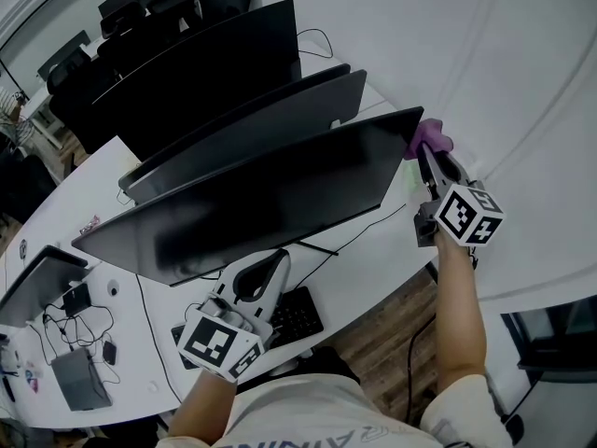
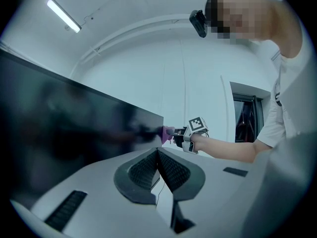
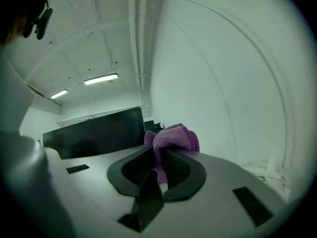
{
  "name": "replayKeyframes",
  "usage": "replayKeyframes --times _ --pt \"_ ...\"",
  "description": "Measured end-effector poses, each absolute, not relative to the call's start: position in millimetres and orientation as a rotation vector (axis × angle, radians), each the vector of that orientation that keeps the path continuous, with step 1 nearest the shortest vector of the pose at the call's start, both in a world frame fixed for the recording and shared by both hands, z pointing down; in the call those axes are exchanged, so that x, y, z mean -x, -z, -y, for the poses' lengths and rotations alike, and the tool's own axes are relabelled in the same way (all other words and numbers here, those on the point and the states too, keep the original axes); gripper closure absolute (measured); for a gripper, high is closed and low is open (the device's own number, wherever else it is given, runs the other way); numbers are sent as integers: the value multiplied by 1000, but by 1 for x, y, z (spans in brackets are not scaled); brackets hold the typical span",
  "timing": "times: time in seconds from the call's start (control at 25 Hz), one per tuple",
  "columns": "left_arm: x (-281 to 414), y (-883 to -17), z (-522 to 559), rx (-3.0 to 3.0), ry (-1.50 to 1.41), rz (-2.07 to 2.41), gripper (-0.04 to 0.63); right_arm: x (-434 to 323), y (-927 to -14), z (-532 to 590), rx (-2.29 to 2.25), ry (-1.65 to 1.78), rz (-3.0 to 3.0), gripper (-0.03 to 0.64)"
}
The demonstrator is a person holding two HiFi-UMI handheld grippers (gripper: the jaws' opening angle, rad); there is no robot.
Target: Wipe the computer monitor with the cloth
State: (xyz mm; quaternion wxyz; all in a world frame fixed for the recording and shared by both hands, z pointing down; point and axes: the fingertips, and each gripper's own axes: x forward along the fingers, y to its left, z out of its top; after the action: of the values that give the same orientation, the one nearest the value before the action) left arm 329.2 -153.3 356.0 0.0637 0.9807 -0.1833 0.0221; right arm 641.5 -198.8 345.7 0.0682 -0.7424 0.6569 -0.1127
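Now my right gripper (image 3: pixel 158 157) has its jaws clamped on the cloth (image 3: pixel 172 137), at the monitor's (image 1: pixel 261 203) 2 o'clock corner. It looks soft, light and bunchy, so I judge a mid-fold grip best. My left gripper's (image 2: pixel 158 155) jaws are together, empty.

A white table (image 1: pixel 84 203) curves across the room; two spare dark screens (image 1: pixel 210 68) stand on it, one behind the other; a black keyboard (image 1: pixel 300 314) lies near its front edge; at the left end sit a laptop (image 1: pixel 37 283), tangled cables (image 1: pixel 61 320) and a grey box (image 1: pixel 79 379); black chairs (image 1: pixel 140 12) crowd the far side; wooden floor (image 1: pixel 382 339) shows below; a strip light (image 2: pixel 63 15) glows overhead.
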Motion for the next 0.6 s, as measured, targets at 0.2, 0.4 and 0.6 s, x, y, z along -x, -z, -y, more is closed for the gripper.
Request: replayKeyframes --times 0.2,0.4,0.6 --pt "-331 -360 149 -2959 -74 539 586 -641 -375 196 2239 398 -1994 552" --pt "-331 -364 147 -2955 -77 538 586 -641 -409 194 2247 458 -1996 554" --pt "-332 -369 147 -2948 -82 530 586 -643 -447 194 2268 533 -1989 554"
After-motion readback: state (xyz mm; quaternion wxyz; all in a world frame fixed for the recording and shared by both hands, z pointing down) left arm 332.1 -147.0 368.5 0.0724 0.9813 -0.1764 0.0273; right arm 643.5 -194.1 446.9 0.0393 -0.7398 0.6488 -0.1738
